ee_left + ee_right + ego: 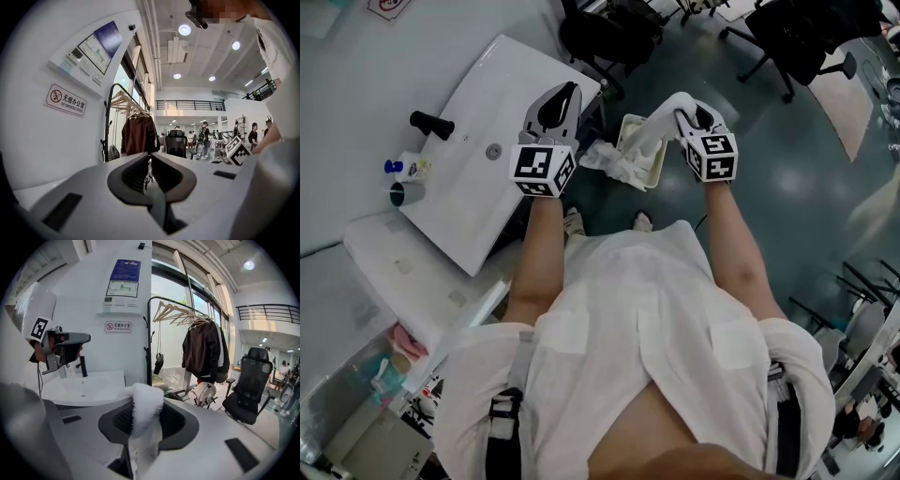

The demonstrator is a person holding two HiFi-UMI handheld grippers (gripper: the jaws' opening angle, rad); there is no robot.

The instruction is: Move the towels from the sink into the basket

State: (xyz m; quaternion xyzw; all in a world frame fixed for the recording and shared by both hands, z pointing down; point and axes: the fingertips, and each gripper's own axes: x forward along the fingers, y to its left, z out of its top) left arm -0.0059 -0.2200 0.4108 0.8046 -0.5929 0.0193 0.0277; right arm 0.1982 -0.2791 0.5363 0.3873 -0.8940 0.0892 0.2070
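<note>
At the left, the white rectangular ceramic sink (464,206) is showing a bare basin around its drain. No towel is lying in it as far as the head view shows, so the sink side of the job is looking finished. The left gripper (555,111) is hovering by the sink's right edge, with its jaws drawn together on nothing.

Right of it, on the dark floor, the cream rectangular plastic basket (660,167) is already holding crumpled white cloth (614,161), and part of it is spilling over the left rim. The right gripper (698,120) is hanging just above the basket's far right corner. It is clamping a white fluffy towel (146,411), which is draping from the jaws toward the basket. By my judgement, what is remaining is lowering and letting go of this towel, probably the last one.

On the white wall, a red-and-white no-smoking sign (65,100) is reading "无烟办公室 NO SMOKING OFFICE". The blue-topped poster (124,280) above it is carrying print too small to read. The cube on each gripper is showing black-and-white square markers, not words.
</note>
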